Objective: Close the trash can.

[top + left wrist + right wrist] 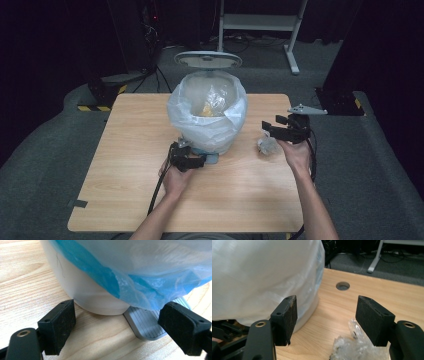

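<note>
Two tongs (192,159) (272,131), one bin (207,112), maybe one wrapper (268,145)

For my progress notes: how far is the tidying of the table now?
Done: the white pedal bin has its lid up and already holds yellowish rubbish. In hand: the left gripper sits at the grey pedal; the open right gripper hovers over the crumpled clear plastic wrapper. Left: gripping and binning it.
</note>
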A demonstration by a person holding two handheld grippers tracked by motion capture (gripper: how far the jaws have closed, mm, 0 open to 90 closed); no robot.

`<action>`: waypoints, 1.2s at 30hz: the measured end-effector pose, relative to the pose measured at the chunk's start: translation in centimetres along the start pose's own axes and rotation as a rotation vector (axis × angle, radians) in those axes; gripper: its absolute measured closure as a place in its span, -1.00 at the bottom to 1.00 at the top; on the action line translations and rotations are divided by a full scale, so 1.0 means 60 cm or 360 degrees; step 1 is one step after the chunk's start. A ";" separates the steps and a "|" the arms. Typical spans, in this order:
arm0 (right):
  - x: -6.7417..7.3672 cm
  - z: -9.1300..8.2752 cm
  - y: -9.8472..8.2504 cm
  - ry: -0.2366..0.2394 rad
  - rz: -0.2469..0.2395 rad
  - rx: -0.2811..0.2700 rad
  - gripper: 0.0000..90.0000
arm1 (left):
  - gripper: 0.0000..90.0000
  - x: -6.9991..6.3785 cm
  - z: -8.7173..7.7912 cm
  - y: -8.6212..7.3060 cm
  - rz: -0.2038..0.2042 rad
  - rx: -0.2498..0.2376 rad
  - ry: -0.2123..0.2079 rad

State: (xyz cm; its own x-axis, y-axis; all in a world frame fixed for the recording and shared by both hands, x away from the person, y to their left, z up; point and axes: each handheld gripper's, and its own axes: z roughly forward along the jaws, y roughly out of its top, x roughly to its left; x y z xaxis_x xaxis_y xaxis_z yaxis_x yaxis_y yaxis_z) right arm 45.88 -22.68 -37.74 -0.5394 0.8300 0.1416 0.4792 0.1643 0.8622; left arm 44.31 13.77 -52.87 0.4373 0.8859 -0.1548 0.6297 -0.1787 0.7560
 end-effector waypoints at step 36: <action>-0.059 0.081 -0.127 -0.0270 0.0143 0.0275 -0.35 | -0.68 0.001 0.000 0.000 0.0000 0.0000 -0.0002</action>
State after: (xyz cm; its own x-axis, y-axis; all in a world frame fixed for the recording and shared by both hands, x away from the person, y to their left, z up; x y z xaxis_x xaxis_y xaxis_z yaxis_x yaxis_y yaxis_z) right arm 47.50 -24.27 -47.18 -0.3725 0.9205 0.1176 0.6388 0.1625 0.7520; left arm 44.32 13.82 -52.87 0.4380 0.8854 -0.1558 0.6299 -0.1786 0.7558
